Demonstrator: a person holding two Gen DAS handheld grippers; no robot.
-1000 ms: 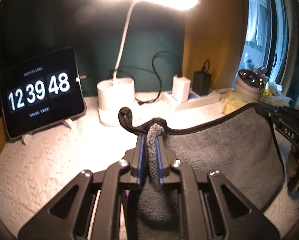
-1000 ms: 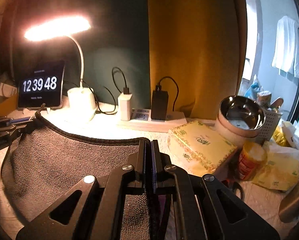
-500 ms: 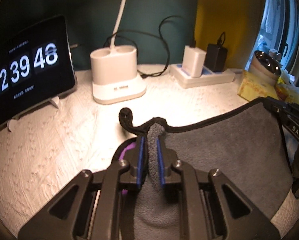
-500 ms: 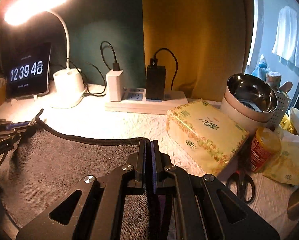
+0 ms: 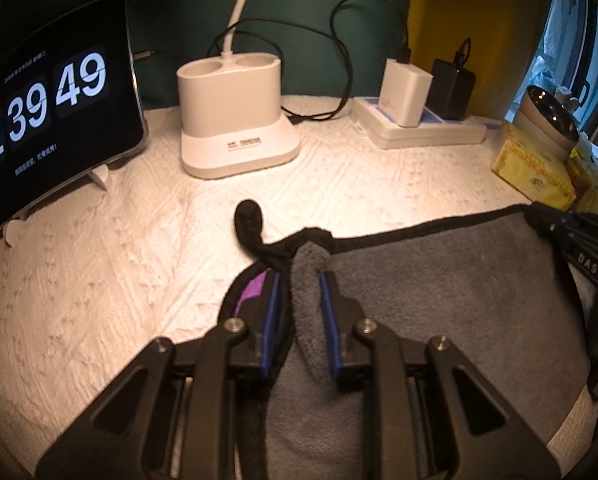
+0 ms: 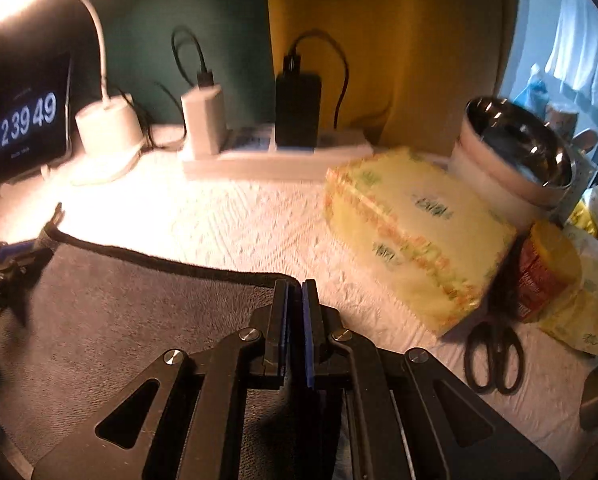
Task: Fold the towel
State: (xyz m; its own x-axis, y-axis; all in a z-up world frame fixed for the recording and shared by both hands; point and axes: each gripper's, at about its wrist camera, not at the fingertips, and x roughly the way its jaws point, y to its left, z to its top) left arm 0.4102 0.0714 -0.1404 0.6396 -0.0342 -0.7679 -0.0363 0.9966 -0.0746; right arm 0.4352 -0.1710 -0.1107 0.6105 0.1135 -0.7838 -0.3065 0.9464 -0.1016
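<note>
A grey towel (image 5: 439, 292) with black trim lies stretched between my two grippers, low over the white table. My left gripper (image 5: 299, 280) is shut on one top corner; a fold of towel bulges between its blue pads and a black hanging loop (image 5: 249, 220) sticks out ahead. My right gripper (image 6: 295, 288) is shut on the other top corner of the towel (image 6: 119, 312). Each gripper shows in the other's view: the right one (image 5: 579, 248) at the right edge, the left one (image 6: 7, 264) at the left edge.
At the back stand a tablet clock (image 5: 47, 108), a white lamp base (image 5: 235, 120) and a power strip with chargers (image 5: 419, 120). To the right are a yellow tissue pack (image 6: 415, 232), a steel bowl (image 6: 515, 156), a jar (image 6: 547, 272) and scissors (image 6: 495, 356).
Both grippers have moved down and forward with the towel, bringing its top edge close to the table. The left gripper's pads stand a little wider around the bunched corner.
</note>
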